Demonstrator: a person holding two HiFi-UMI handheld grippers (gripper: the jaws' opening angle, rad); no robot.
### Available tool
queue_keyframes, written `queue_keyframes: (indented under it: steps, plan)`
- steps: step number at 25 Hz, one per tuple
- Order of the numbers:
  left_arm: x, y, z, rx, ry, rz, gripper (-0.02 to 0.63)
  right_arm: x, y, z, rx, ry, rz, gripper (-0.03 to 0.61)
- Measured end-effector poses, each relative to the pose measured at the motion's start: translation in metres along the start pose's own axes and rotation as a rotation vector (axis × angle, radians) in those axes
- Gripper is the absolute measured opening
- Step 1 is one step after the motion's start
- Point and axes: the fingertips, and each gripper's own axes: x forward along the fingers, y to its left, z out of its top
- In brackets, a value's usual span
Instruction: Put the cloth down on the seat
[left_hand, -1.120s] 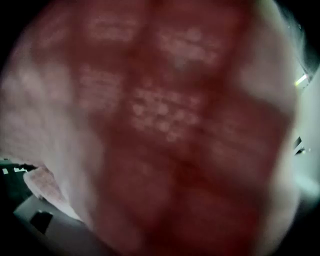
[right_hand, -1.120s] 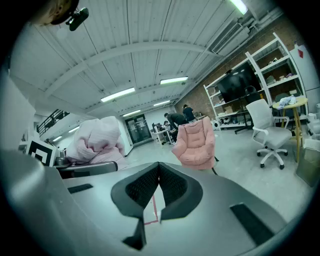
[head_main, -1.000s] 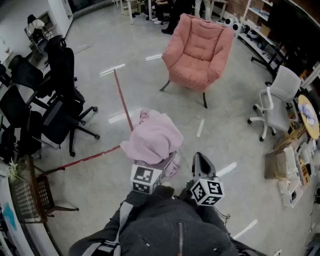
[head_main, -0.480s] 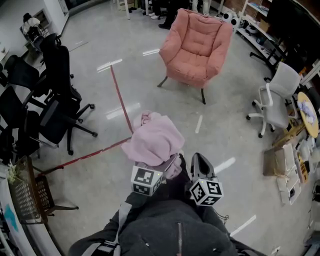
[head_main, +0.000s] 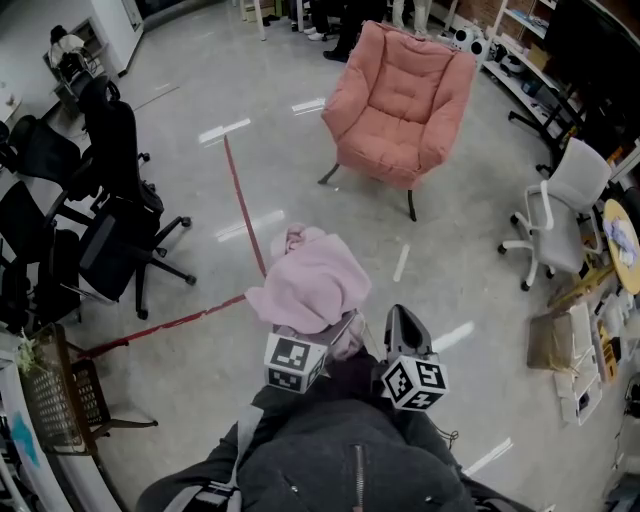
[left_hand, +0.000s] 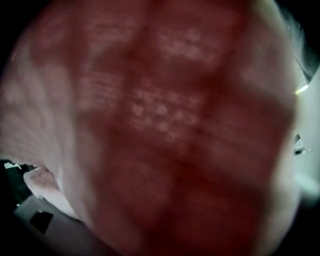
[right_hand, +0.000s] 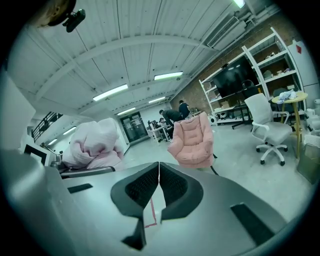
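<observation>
A crumpled pale pink cloth is bunched up over the front of my left gripper and carried above the floor. It fills the left gripper view as a pink-red blur and hides that gripper's jaws. In the right gripper view the cloth shows to the left. My right gripper is beside it, shut with its tips meeting and nothing between them. The pink armchair stands well ahead across the floor, its seat bare.
Black office chairs cluster at the left. A white office chair is at the right, and beyond it are shelves and boxes. A red tape line crosses the grey floor. A wicker chair sits at the lower left.
The floor scene has shifted slightly in the head view. Both grippers and the cloth keep the same pose in front of the person.
</observation>
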Motion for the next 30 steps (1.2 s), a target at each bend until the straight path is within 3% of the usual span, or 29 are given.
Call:
queue_keyframes:
  steps: [17, 30]
  plan:
    - [0.131, 0.053, 0.058, 0.024, -0.028, 0.034, 0.471, 0.140, -0.038, 0.085, -0.034, -0.021, 0.099, 0.011]
    - [0.206, 0.066, 0.070, -0.006, -0.031, 0.028, 0.471, 0.200, -0.096, 0.110, -0.011, -0.005, 0.073, 0.011]
